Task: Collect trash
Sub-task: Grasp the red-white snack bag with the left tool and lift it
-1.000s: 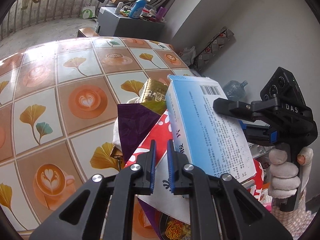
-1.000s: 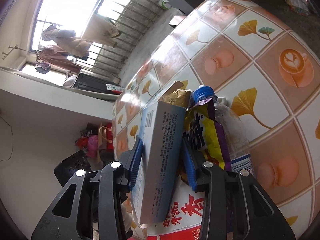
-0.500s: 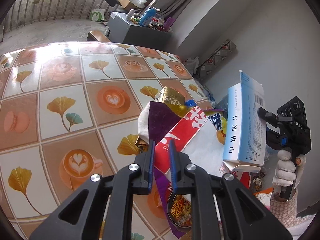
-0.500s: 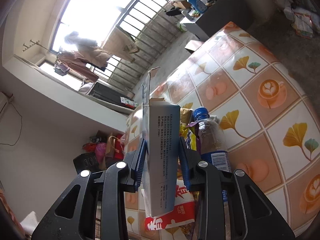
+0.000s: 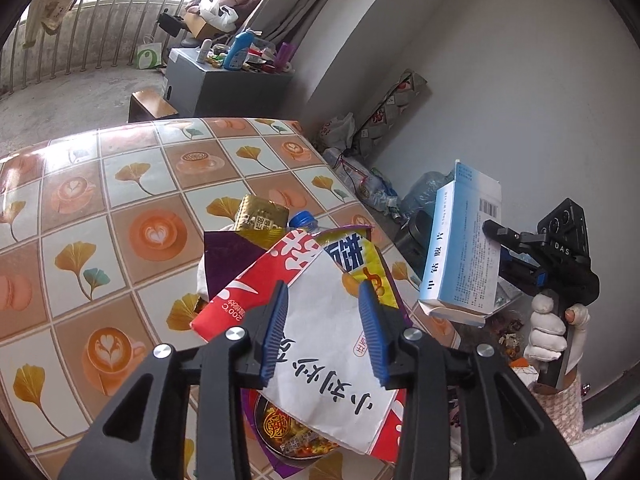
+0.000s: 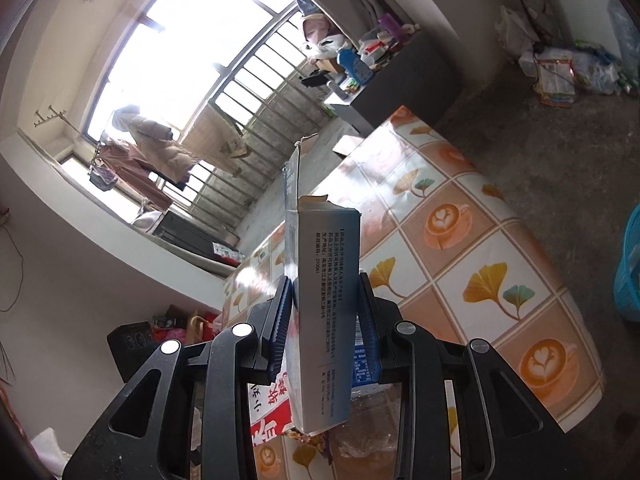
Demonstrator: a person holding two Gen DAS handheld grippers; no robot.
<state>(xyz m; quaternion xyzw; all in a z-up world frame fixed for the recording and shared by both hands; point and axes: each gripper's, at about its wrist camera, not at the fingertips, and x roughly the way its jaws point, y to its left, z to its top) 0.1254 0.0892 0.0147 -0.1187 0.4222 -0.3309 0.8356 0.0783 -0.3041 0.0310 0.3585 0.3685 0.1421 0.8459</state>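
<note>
**Blue-and-white carton lifted off the trash pile**

Blue-and-white cardboard medicine carton [image 6: 324, 312] sits pinched between the pads of the right gripper [image 6: 325, 320], held up in the air off to the side of the table, top flap torn open. From the left wrist view you can see the same carton [image 5: 460, 248] past the table edge, with a white-gloved hand [image 5: 546, 332] wrapped round the gripper handle underneath.

Left gripper [image 5: 323, 332] hangs over the rest of the heap with its jaws opening. The red-and-white paper bag [image 5: 320, 344] lies between the blue pads, but they don't seem to press on it.

The rest of the pile on the coffee-and-ginkgo patterned tablecloth [image 5: 100, 248] is a mess to read: a gold foil packet [image 5: 260, 216], a purple wrapper [image 5: 228, 260], a yellow-and-purple snack bag [image 5: 360, 256], and just the blue cap of a plastic bottle [image 5: 301, 219] poking out. Something with a round printed noodle picture [image 5: 288, 432] is mostly buried under the bag and cut off by the gripper arms.

A bright blue plastic basket [image 6: 628, 264] is cropped at the edge of the right view.
</note>
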